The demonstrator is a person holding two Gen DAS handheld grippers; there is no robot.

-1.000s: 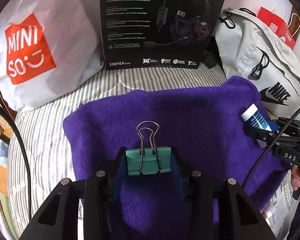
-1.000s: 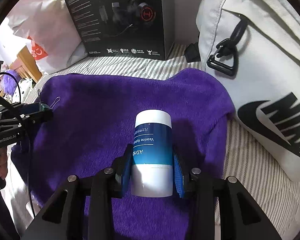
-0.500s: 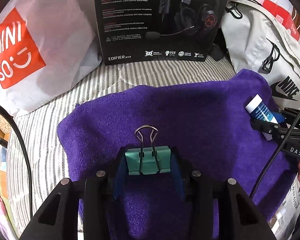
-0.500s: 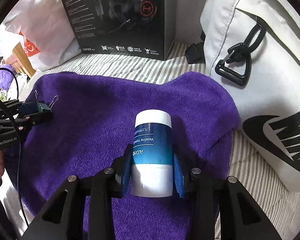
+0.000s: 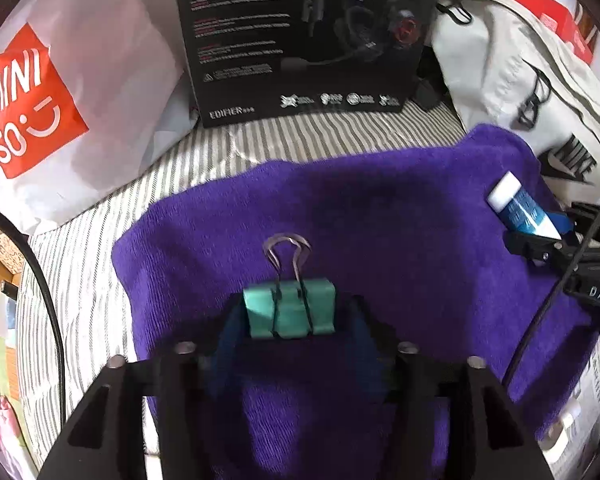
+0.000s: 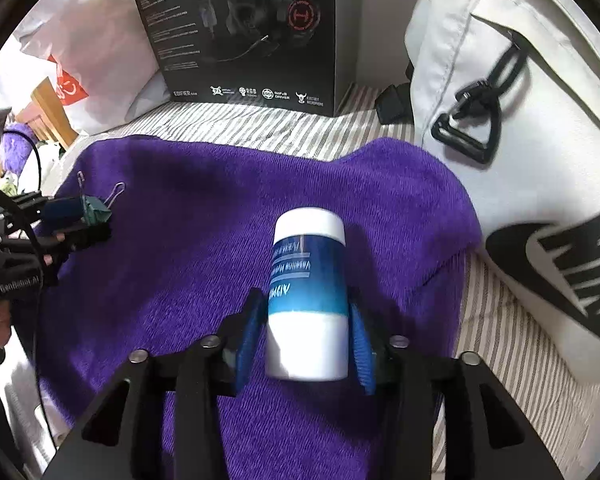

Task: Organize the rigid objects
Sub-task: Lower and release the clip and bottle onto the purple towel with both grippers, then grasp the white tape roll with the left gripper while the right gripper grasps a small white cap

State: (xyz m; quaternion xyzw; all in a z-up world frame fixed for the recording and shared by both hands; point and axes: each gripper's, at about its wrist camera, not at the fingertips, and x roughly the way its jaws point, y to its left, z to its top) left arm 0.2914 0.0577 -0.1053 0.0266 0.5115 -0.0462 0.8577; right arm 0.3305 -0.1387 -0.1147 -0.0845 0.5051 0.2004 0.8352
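1. While angled steeply down over purple towel (image 5: 380, 216): left gripper (image 5: 296, 320) jaws just opening, teal binder clip (image 5: 289, 312) loose between.
2. Right gripper (image 6: 306, 328) likewise opening, Vaseline tube (image 6: 308, 292) released between pads.
3. Towel centre bare; Nike bag (image 6: 540, 160) crowding right edge.

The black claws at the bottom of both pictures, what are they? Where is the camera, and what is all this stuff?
They are grippers: two-finger tongs that a person holds, one in each hand. Each carries a camera looking along its fingers, so one picture comes from the left gripper and the other from the right gripper. Both point down at a purple towel on a striped bed. A green clip sits between the left fingers, and a blue and white bottle between the right ones. Both jaws have just been opening, so the pads seem to be letting go. Behind stands a headset box.
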